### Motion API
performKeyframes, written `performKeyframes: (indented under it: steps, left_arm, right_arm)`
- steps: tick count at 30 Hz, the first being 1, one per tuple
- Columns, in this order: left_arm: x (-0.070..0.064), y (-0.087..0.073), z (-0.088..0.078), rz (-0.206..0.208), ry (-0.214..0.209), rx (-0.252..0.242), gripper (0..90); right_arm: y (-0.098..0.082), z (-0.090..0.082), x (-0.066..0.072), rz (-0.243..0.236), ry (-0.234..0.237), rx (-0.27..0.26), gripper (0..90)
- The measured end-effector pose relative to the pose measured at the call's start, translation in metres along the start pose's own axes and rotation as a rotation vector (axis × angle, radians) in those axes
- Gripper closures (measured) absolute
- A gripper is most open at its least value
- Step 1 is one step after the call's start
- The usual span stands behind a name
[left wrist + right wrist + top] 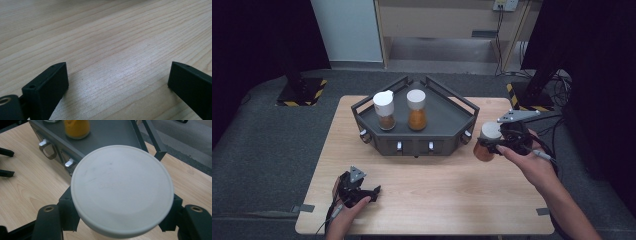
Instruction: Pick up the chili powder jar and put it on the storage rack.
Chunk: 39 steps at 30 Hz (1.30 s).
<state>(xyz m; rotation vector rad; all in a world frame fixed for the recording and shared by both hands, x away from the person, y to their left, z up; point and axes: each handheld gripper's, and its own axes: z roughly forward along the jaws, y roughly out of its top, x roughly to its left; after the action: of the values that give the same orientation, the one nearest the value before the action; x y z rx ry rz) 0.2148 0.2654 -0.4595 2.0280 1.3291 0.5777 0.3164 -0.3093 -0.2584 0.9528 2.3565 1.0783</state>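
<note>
My right gripper (492, 144) is shut on a spice jar (486, 142) with a white lid and brown-orange contents, held above the table just right of the grey rack (447, 117). From the right gripper view I look down on the jar's white lid (122, 190), with a black jaw pressed on each side below it. Two more white-lidded jars stand on the rack: one with brown spice (384, 110) and one with orange spice (416, 109). My left gripper (362, 189) rests low at the table's front left, open with bare wood between its fingers (50, 85).
The grey rack has raised rails, two drawers with small metal handles (46, 145) in front and knobs at its corners. The wooden table (437, 185) has tape tabs at its front corners. Dark stands and cables sit on the floor behind.
</note>
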Motion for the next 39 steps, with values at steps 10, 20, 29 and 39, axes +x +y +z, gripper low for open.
performKeyframes:
  steps: [10,20,29,39]
  left_arm:
    - [0.0,0.0,0.0,0.0,0.0,0.0,1.7]
    - [0.0,0.0,0.0,0.0,0.0,0.0,1.6]
    - [0.0,0.0,0.0,0.0,0.0,0.0,1.6]
    - [0.0,0.0,0.0,-0.001,0.0,0.0,1.6]
  right_arm:
    - [0.016,-0.005,0.001,-0.016,0.0,-0.011,34.1]
    - [0.028,-0.007,0.002,-0.026,-0.004,-0.007,34.2]
    - [0.041,-0.005,0.003,-0.035,-0.002,-0.018,34.1]
    - [0.056,0.004,0.004,-0.039,-0.004,-0.017,34.2]
